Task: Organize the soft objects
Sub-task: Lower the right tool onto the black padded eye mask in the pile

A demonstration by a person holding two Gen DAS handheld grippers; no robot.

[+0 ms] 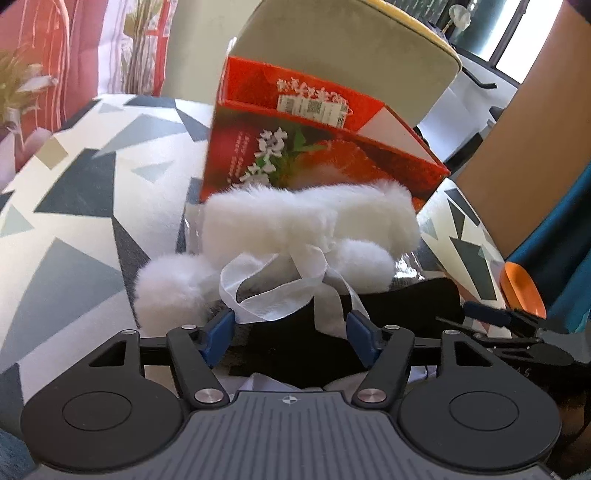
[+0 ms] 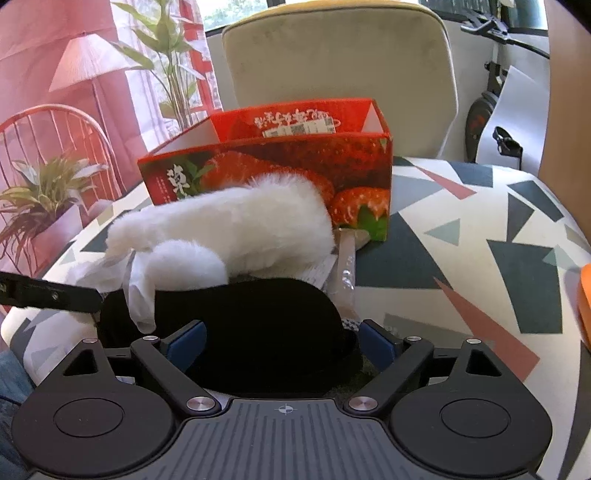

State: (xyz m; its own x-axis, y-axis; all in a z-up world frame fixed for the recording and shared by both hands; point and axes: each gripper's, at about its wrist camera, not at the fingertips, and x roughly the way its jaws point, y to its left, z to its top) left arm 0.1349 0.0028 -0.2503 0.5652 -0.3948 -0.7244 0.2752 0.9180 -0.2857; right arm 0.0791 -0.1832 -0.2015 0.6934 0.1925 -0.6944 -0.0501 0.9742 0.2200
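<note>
beige chair (image 2: 340,70) behind patterned table (image 2: 480,221) (daylit window (image 2: 236,13))

beige chair (image 2: 340,62), potted plant (image 2: 40,195), patterned tablecloth (image 2: 480,229)

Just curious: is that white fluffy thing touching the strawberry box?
Cannot tell. In both wrist views the white fluffy thing overlaps the strawberry box, hiding any contact or gap.

White fluffy plush (image 1: 310,214), black cloth (image 2: 255,325), red strawberry-print box (image 2: 280,166), grey-and-pink triangle-patterned tablecloth (image 2: 480,236)
</note>
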